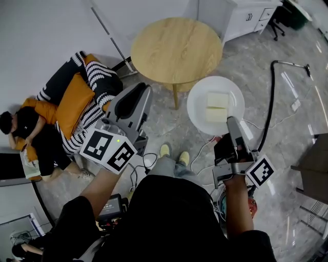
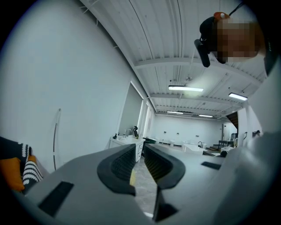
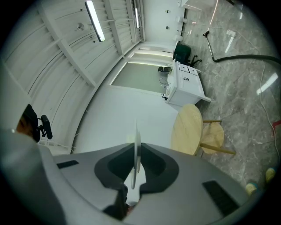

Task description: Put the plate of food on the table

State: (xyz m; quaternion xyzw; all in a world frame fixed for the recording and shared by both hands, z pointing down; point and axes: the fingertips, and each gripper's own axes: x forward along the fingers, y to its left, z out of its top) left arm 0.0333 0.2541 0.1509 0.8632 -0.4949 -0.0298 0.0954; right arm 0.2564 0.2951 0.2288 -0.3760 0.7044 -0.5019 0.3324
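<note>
Two pale rectangular blocks of food [image 1: 217, 107] lie side by side on a round white plate [image 1: 199, 105], which the right gripper [image 1: 231, 124] holds level by its near rim. In the right gripper view that gripper [image 3: 137, 161] has its dark jaws clenched on the plate's thin edge [image 3: 136, 138], seen edge-on between them. The plate hangs over the grey marbled floor [image 1: 287, 148], just beside the round light wooden table [image 1: 177, 48] and not on it; the tabletop [image 3: 186, 129] is bare. The left gripper [image 1: 137, 94] is raised apart from the plate, and in its own view its jaws [image 2: 138, 159] stand a narrow gap apart with nothing between them. At the left of the head view a person [image 1: 23, 128] lies on the floor against striped and orange cushions [image 1: 77, 97]. A white cabinet [image 1: 241, 15] stands beyond the table
</note>
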